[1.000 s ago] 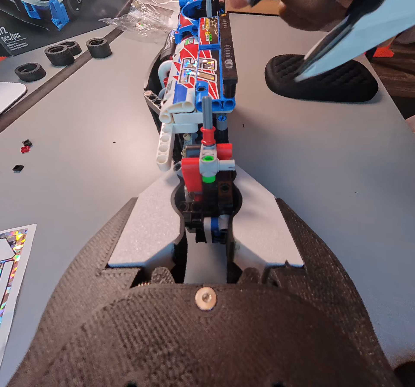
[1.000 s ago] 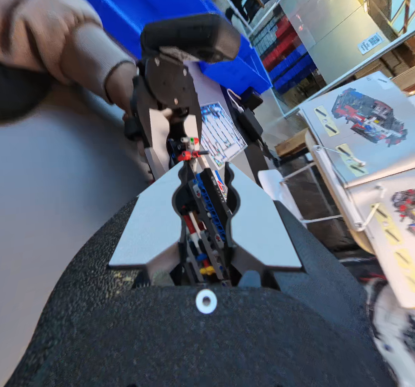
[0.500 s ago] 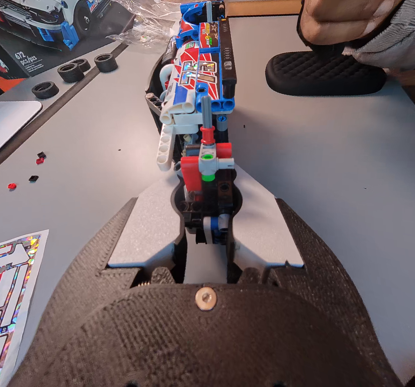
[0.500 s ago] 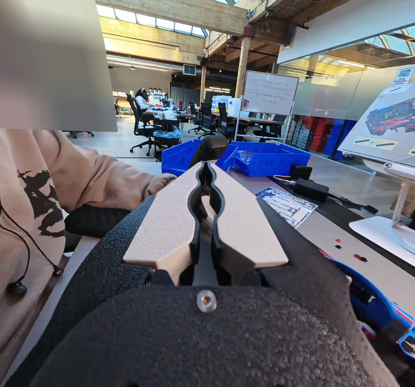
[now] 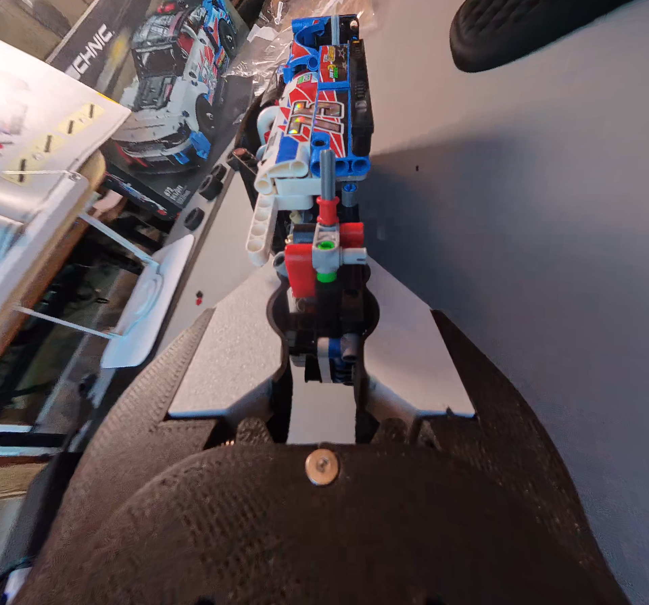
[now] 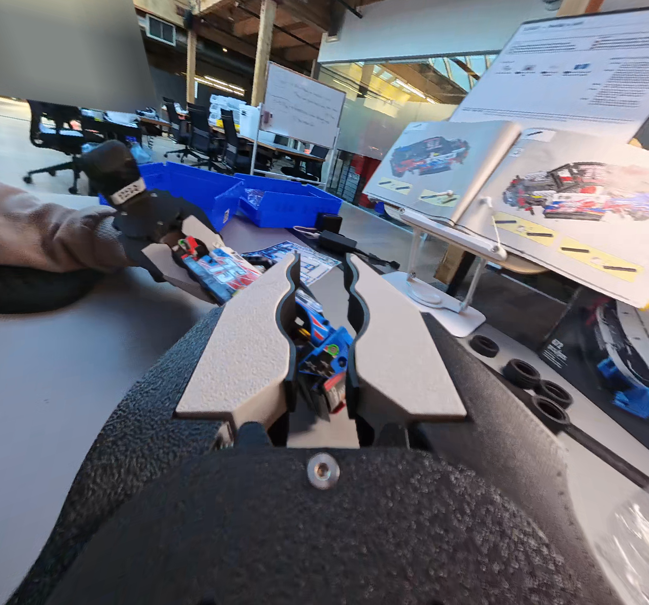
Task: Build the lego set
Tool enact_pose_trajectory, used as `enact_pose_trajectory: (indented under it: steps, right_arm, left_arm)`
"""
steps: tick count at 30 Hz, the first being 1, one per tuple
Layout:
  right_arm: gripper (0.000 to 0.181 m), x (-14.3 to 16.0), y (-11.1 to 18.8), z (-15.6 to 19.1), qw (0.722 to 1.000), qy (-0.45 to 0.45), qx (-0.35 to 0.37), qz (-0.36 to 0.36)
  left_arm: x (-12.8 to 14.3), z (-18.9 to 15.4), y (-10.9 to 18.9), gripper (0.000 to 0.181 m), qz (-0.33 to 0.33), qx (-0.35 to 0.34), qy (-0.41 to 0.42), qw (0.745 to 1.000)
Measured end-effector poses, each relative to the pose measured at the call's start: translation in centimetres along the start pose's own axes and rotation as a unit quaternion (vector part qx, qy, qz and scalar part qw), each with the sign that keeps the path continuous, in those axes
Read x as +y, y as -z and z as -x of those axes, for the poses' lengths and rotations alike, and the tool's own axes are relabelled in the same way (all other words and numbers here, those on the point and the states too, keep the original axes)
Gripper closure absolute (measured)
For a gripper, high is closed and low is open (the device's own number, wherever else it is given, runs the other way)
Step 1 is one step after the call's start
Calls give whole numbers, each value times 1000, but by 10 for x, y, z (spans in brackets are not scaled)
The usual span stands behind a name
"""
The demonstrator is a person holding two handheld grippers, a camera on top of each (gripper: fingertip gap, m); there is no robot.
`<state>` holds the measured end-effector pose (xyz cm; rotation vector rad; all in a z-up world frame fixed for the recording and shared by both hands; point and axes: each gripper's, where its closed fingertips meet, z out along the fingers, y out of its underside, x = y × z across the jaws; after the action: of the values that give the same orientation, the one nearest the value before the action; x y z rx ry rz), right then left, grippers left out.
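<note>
Blue, white and red plastic make up the partly built lego car body (image 5: 316,121), which lies on its side above the grey table (image 5: 509,219). The left gripper (image 5: 325,307) is clamped on the model's near end, its jaws pressed against the black and red beams there. A grey axle with a red bush (image 5: 328,195) stands up from that end. In the right wrist view the right gripper (image 6: 321,307) has its jaws parted and straddling the model's far blue end, with no visible contact on either side.

Recommended procedure, judged from the present layout:
1. Keep the left grip firm and level so the model does not twist.
2. Close the right jaws on solid beam structure, not on stickered panels.
3. Check the open instruction booklet on its white stand (image 6: 548,202) before adding a part.
4. Four loose black rubber tyres (image 6: 519,374) lie beside the printed set box (image 5: 168,72), well apart from the model; these appear not yet fitted.

Differences from half a second ago: the right gripper had its jaws nearly together and pointed across the room with no model between them; it has since opened and come down around the far end. The left wrist view has tilted, bringing the stand and box closer into frame, while the left grip is unchanged.
</note>
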<state>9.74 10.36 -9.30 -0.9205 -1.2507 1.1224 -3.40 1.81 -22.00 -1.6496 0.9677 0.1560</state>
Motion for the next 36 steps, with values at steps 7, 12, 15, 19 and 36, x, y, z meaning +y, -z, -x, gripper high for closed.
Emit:
enact_pose_trajectory:
  steps: [7,12,15,19,36]
  right_arm:
    - [155,50,16,-25,998,-16,53,27]
    - [156,64,12,-26,997,-9,53,52]
    - [158,73,11,-24,996,-9,53,66]
    - [159,86,5,-15,994,18,43,96]
    - [158,112,-4,0,978,116,32,169]
  left_arm:
    - [2,6,-2,147,75,-119,-262,955]
    - [8,6,-5,147,86,-143,-348,922]
    - [12,8,-8,145,90,-150,-376,910]
    - [19,11,-8,144,93,-152,-374,910]
    - [46,1,-10,126,130,-68,-340,929]
